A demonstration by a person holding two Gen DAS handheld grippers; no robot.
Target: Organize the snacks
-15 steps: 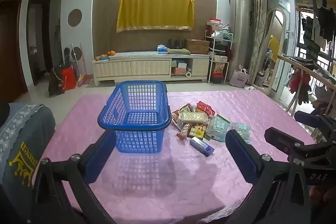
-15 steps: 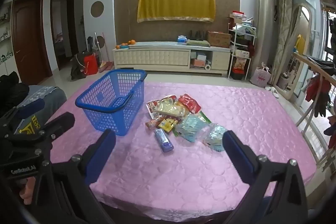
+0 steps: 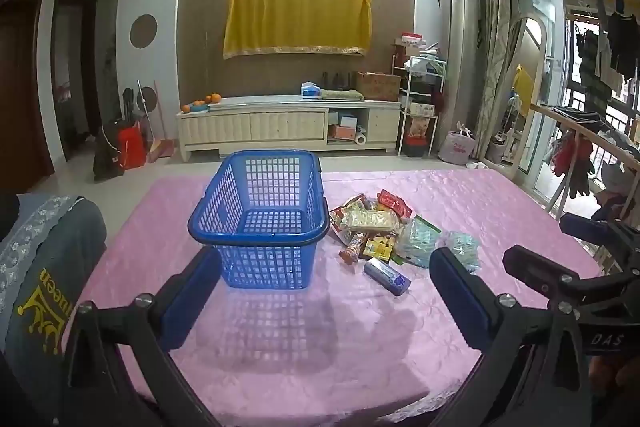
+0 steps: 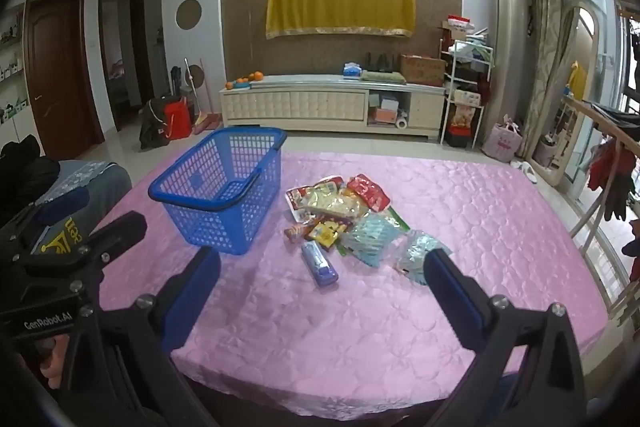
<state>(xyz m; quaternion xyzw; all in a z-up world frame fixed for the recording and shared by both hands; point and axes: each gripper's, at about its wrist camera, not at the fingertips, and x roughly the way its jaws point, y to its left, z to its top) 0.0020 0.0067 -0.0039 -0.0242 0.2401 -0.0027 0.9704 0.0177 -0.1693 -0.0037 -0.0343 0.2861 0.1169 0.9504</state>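
An empty blue plastic basket [image 3: 260, 223] [image 4: 224, 187] stands on the pink tablecloth [image 3: 320, 347] [image 4: 360, 327]. To its right lies a pile of snack packets [image 3: 376, 223] [image 4: 340, 207], with a purple-blue tube-shaped packet [image 3: 387, 275] [image 4: 319, 263] nearest me and a pale blue bag [image 3: 460, 247] [image 4: 418, 255] at the right. My left gripper [image 3: 324, 283] is open and empty, near the table's front, in front of the basket. My right gripper [image 4: 320, 275] is open and empty, in front of the snack pile. Each gripper shows at the edge of the other's view.
A grey cushion with yellow print [image 3: 40, 291] lies at the table's left edge. Behind the table are a cream TV cabinet [image 3: 288, 127], a shelf rack [image 3: 420, 107] and a railing with hung clothes [image 3: 580, 155] on the right.
Both views have shifted only slightly; the basket and snacks lie where they were. Both grippers stay open.
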